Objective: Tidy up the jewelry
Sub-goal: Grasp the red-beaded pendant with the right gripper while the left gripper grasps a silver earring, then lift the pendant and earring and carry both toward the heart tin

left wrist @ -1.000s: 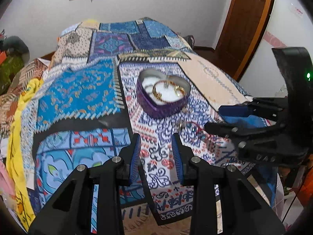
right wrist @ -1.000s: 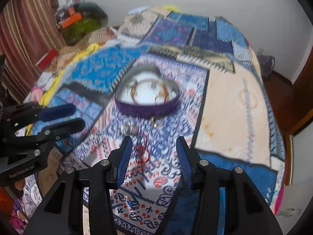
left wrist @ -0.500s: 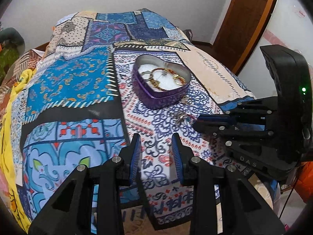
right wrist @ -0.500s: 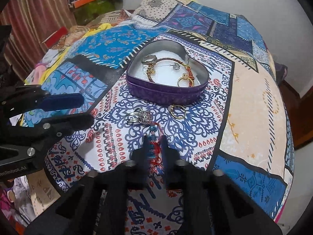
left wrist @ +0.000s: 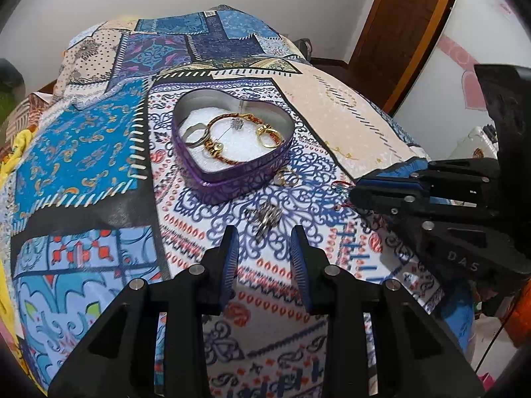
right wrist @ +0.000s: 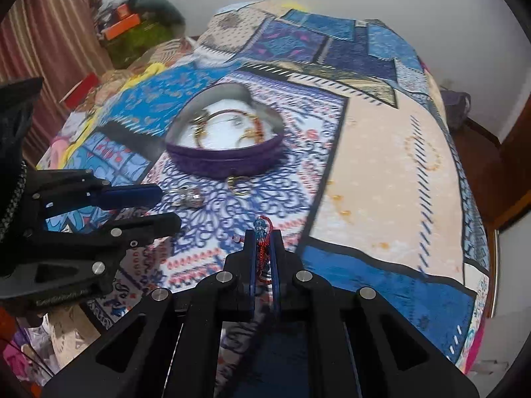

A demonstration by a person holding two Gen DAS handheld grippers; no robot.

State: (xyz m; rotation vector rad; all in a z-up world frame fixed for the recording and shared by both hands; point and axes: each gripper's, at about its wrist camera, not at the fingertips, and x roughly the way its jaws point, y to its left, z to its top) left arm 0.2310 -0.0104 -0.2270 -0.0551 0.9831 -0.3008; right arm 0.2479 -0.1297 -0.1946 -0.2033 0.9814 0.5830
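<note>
A purple heart-shaped tin [left wrist: 232, 179] [right wrist: 225, 157] sits on the patterned bedspread and holds gold bangles and rings on white padding. My right gripper [right wrist: 263, 237] is shut on a red and blue beaded bracelet [right wrist: 262, 232], lifted just above the cloth; it shows at the right of the left wrist view [left wrist: 353, 195]. My left gripper [left wrist: 264, 248] is open and empty, low over a silver jewelry piece [left wrist: 267, 217] [right wrist: 189, 198]. A gold ring [right wrist: 238, 185] [left wrist: 287, 177] lies on the cloth beside the tin.
The bed's right edge drops off near a wooden door [left wrist: 398, 33]. Clutter and a striped curtain [right wrist: 39, 49] stand past the bed's left side.
My right gripper closed on the red bracelet and lifted it off the cloth. My left gripper moved forward towards the silver piece and the tin.
</note>
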